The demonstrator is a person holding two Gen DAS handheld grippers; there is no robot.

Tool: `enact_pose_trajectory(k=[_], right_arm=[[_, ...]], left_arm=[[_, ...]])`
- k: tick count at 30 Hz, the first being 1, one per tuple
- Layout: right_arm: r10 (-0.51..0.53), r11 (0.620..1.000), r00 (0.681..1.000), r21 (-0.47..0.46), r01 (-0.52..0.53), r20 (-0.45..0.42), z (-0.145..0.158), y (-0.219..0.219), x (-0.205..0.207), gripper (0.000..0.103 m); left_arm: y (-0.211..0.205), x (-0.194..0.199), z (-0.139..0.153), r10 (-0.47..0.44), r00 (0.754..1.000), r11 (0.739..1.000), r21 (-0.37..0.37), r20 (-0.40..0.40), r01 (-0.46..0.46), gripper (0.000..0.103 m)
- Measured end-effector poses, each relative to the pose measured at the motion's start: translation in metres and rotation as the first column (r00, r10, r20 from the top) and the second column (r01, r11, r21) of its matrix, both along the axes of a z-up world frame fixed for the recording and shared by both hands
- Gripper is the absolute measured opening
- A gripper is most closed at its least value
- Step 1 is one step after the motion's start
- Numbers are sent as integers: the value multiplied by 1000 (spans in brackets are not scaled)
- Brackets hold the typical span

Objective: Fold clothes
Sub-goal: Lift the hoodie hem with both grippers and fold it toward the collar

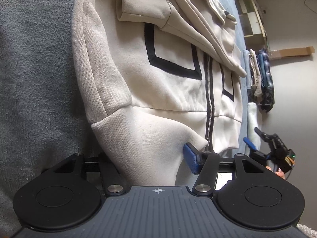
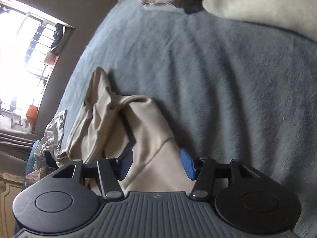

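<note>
Up close, a cream zip-up hoodie (image 1: 168, 75) lies spread over a grey-blue fleece blanket (image 1: 35, 75), with black angular stripes on its front and a dark-edged zipper running down the middle. Its hem bulges up in the near part of the left wrist view, between the fingers of the left gripper (image 1: 150, 162); one blue pad (image 1: 191, 158) sits against the right side of that fold, the other finger is hidden behind the cloth, so I cannot tell whether the fabric is truly pinched. A small crosshair mark is printed on the gripper's ribbed body; no brand, label or writing can be read anywhere.

Far right in that view, a stack of folded clothes (image 1: 261, 79), pale and dark blue, rests at the blanket's edge, with a wooden shelf (image 1: 253, 19) and a cardboard box (image 1: 291, 51) beyond. The right gripper (image 1: 251, 138) shows there too, held in a hand (image 1: 279, 173), apart from the hoodie.

In the right wrist view, the right gripper (image 2: 156, 162) stands spread, a beige part of the garment (image 2: 150, 144) lying between its blue pads (image 2: 187, 163) without being pressed. A barred window (image 2: 25, 59) glares at the left, and crumpled silvery cloth (image 2: 51, 136) lies near it
</note>
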State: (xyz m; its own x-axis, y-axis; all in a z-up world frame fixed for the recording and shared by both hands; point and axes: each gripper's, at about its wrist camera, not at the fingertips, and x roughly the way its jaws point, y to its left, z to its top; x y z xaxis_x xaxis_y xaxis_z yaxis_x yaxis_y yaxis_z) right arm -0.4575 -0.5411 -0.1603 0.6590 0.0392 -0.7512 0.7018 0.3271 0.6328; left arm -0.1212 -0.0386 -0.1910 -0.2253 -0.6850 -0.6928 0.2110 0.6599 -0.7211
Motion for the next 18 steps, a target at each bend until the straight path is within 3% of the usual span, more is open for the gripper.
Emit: enact_pose_trajectory(k=[5, 9, 12, 15, 17, 18], right_arm=[[8, 994, 999, 113, -4, -37, -43, 0, -2, 57], [105, 983, 994, 152, -99, -32, -52, 19, 5, 55], [149, 975, 987, 174, -138, -53, -53, 27, 9, 44], [152, 976, 987, 163, -141, -56, -50, 29, 10, 29], [144, 980, 989, 144, -137, -44, -46, 31, 10, 16], [142, 982, 989, 127, -136, -34, -43, 32, 10, 14]], left_arm=[[-1, -1, 1, -12, 1000, 1000, 14, 16, 12, 55], [0, -3, 1, -27, 999, 999, 28, 25, 26, 53], [1, -3, 0, -67, 997, 997, 48, 36, 65, 50], [4, -7, 0, -94, 994, 993, 74, 51, 91, 38], [7, -9, 1, -104, 992, 991, 87, 67, 98, 21], [9, -9, 2, -105, 992, 991, 89, 72, 98, 18]])
